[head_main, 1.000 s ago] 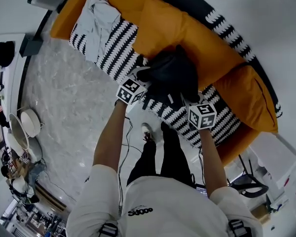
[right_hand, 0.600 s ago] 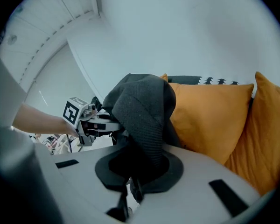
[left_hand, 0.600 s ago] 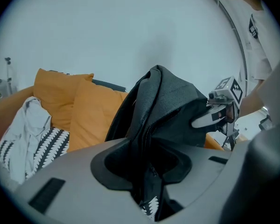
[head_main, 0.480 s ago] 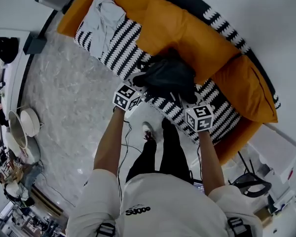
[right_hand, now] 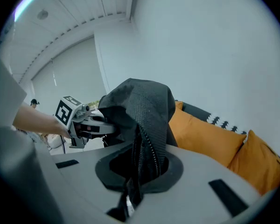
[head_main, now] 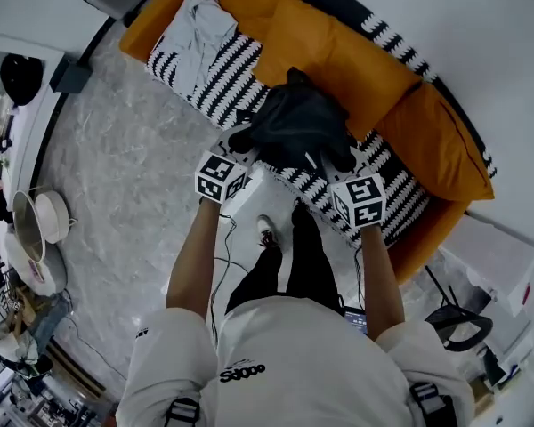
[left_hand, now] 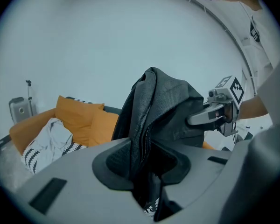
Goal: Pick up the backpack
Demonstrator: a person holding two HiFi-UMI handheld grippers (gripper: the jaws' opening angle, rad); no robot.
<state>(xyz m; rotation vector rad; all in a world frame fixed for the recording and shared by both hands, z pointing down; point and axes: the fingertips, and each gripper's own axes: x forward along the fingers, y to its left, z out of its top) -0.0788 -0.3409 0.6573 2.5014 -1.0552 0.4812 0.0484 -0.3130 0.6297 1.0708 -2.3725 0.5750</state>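
Backpack [head_main: 298,132], black and bunched, hangs between both grippers above the striped sofa seat [head_main: 214,78], at twelve o'clock from the person in the head view. The left gripper [left_hand: 147,171], at the bag's eight o'clock edge, has its jaws closing on a fold of zippered fabric pinched between them. The right gripper [right_hand: 140,171], at the bag's four o'clock edge, is clamped tight on another fold beside a zip. Short dark print on the white shirt [head_main: 285,354] is too warped to read. Fabric covers both grippers' pads, and no straps can be made out.
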